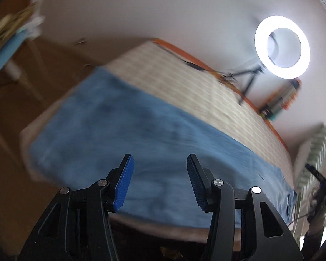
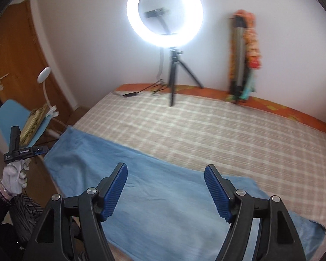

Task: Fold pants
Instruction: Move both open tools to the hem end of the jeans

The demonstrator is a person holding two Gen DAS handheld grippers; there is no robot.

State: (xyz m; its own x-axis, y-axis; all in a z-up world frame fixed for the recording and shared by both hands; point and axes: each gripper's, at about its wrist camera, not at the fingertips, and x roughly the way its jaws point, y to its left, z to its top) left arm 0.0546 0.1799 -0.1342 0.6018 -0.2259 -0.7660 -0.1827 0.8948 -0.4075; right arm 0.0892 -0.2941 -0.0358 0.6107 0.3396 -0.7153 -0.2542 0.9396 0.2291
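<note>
Pants [image 2: 163, 187] lie flat along the bed's [image 2: 206, 126] near edge, seemingly already folded lengthwise though blur hides seams, and both the left gripper [image 1: 159, 174] and right gripper [image 2: 165, 184], jaws spread and empty, should pinch one end's corners evenly.

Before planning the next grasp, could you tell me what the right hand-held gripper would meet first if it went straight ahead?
Probably the blue denim pants spread flat on the checked bedspread; the open right hand-held gripper points down at them. Depth is unclear.
</note>
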